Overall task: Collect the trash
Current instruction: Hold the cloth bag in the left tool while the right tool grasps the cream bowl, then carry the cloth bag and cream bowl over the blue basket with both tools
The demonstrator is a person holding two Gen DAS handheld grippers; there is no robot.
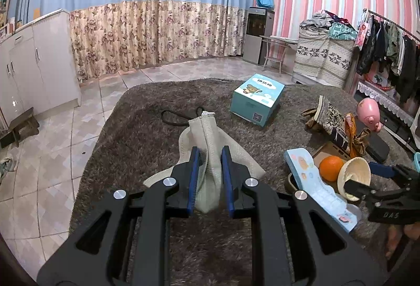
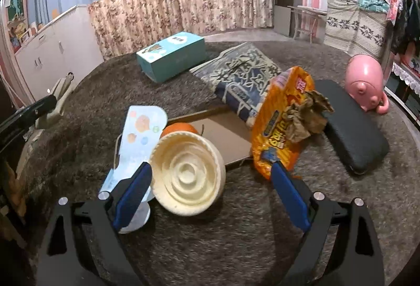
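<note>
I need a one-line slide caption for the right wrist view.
Open right gripper approaches a cream ribbed bowl lying tipped beside an orange snack bag on the shaggy brown cover.

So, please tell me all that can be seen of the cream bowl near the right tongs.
The cream bowl looks like moulded plastic or foam, round, with ribbed sides and concentric rings on its base. It lies tipped on its side on the brown shaggy cover, base facing the right wrist camera. It sits between the open right tongs, close to one pad. An orange lies just behind it and a pale blue printed pack beside it.
</note>
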